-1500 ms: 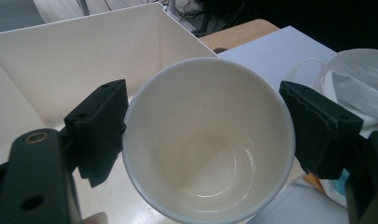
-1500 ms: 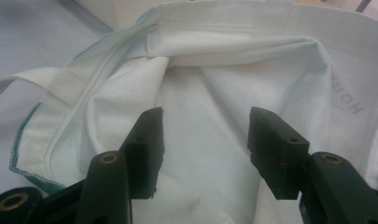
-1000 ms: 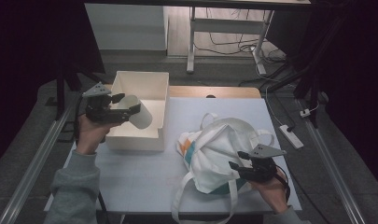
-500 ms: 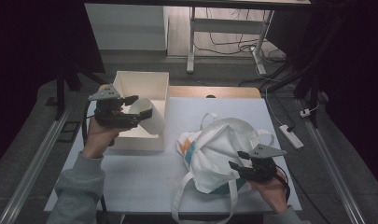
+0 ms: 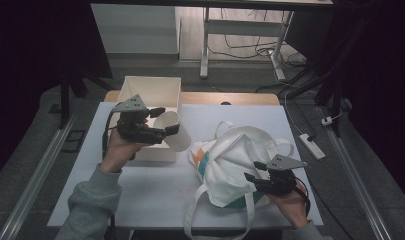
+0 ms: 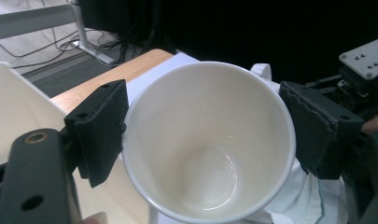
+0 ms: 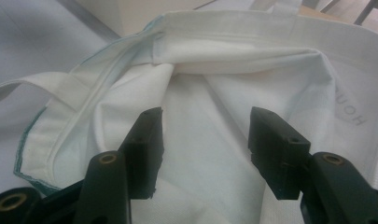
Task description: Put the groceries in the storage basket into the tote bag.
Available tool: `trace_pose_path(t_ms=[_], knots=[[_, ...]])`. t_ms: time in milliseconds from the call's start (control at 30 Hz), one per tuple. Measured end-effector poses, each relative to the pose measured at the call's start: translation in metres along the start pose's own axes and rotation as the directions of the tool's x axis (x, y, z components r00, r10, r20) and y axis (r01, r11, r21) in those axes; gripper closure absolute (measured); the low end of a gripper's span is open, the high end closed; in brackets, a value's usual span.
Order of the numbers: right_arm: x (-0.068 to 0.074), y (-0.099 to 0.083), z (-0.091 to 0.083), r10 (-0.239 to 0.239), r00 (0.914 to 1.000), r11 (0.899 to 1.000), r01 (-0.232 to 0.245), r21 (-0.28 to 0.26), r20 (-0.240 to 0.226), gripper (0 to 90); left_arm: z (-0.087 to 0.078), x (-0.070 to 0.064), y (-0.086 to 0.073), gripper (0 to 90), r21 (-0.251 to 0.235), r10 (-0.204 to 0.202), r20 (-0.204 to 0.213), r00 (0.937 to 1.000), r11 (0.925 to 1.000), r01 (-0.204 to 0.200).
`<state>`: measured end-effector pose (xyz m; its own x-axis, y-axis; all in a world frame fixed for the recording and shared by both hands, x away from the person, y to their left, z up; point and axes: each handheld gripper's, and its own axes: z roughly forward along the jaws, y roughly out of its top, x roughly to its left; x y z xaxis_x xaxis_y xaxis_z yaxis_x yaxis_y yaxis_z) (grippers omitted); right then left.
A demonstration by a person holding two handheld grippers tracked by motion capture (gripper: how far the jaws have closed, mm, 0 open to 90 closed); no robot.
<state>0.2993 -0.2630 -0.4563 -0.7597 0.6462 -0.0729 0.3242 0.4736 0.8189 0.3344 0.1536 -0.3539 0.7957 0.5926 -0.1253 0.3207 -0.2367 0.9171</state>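
In the high view, the left gripper [image 5: 162, 121] had carried the plain white ceramic cup [image 5: 173, 131] away from the open cream-coloured box [image 5: 149, 85] and rightward, so that it hung above the box's near right corner, toward the white cloth tote bag [image 5: 235, 160]. A second earlier it had hovered over the box's front wall — a sign, I judged, that the cup was bound for the bag rather than the box. The right gripper [image 5: 255, 172] had stayed put, low over the bag's near side on the white table [image 5: 140, 200].

In the left gripper view, the cup [image 6: 210, 144] sat squarely between the two black jaws, mouth toward the camera, each pad pressed against its outer wall just below the rim — pinched firmly, it seemed.

In the right gripper view, the jaws stood spread, nothing between them, poised just above the bag's [image 7: 214, 140] rumpled cloth near its hemmed opening; whether they touched the fabric I could not tell.
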Motion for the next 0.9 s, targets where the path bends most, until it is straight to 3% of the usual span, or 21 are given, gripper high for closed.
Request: trace_pose_path(t_ms=[567, 900], knots=[[0.004, 0.004, -0.002, -0.004, 0.9997, 0.999, 0.003, -0.032, -0.026, 42.2, 0.041, -0.026, 0.002, 19.6, 0.078, 0.047, 0.090, 0.9948, 0.9955, -0.054], [0.010, 0.010, 0.001, -0.012, 0.9977, 0.999, 0.008, -0.054, -0.066, 37.3, 0.061, -0.037, 0.000, 19.6, 0.107, 0.070, 0.107, 0.9918, 0.9909, -0.081]])
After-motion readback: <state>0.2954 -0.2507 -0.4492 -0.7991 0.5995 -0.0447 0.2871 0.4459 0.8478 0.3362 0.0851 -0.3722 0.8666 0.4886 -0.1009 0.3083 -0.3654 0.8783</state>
